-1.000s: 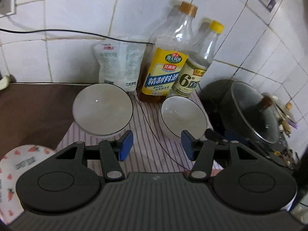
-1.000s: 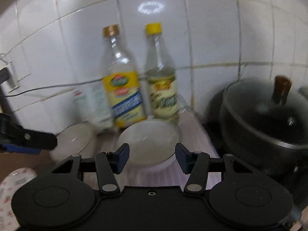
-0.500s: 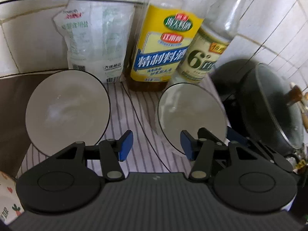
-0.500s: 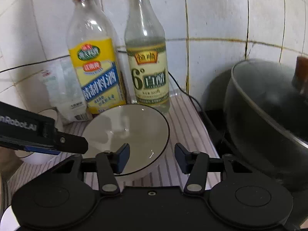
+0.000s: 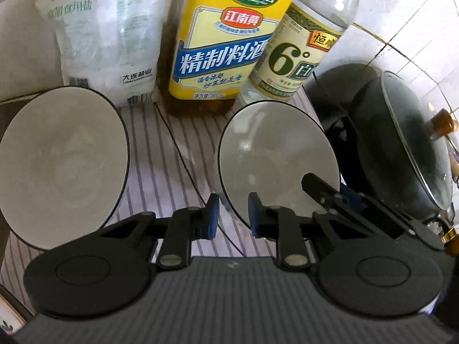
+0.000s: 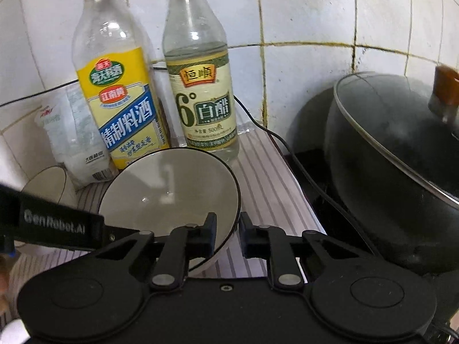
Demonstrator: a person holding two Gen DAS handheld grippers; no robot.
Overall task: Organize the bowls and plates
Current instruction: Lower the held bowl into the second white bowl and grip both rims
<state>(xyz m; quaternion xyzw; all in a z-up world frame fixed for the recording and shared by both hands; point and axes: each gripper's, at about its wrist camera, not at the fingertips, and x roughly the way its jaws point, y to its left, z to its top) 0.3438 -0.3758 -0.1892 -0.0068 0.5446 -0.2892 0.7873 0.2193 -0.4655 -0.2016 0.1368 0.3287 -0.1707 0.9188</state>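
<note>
- Both hand-held grippers have dropped closer to the striped cloth [image 5: 160,172] since a second ago, and their jaws, then wide apart, have drawn in on the right-hand bowl.
- Left hand-held gripper [image 5: 231,215]: its jaws are closing, with the bowl's near-left rim between the blue pads; the pads seem to press on it.
- Right hand-held gripper [image 6: 228,235]: clenched on the same bowl's rim at about 4 o'clock, one finger inside, the other outside.
- Right-hand white bowl [image 5: 275,157] with a dark rim stands on the cloth, just in front of the white vinegar bottle [image 6: 200,97] at its 12 o'clock.
- Second white bowl [image 5: 63,166] sits at 9 o'clock of the first, well apart, untouched.
- Cooking wine bottle [image 5: 226,46] with a yellow label stands at 11 o'clock of the gripped bowl; a salt bag [image 5: 106,34] leans on the tiled wall to its left.
- Black wok [image 6: 396,177] with a glass lid is at 3 o'clock, near the bowl.
- A thin black cable [image 5: 178,149] crosses the cloth between the bowls.
</note>
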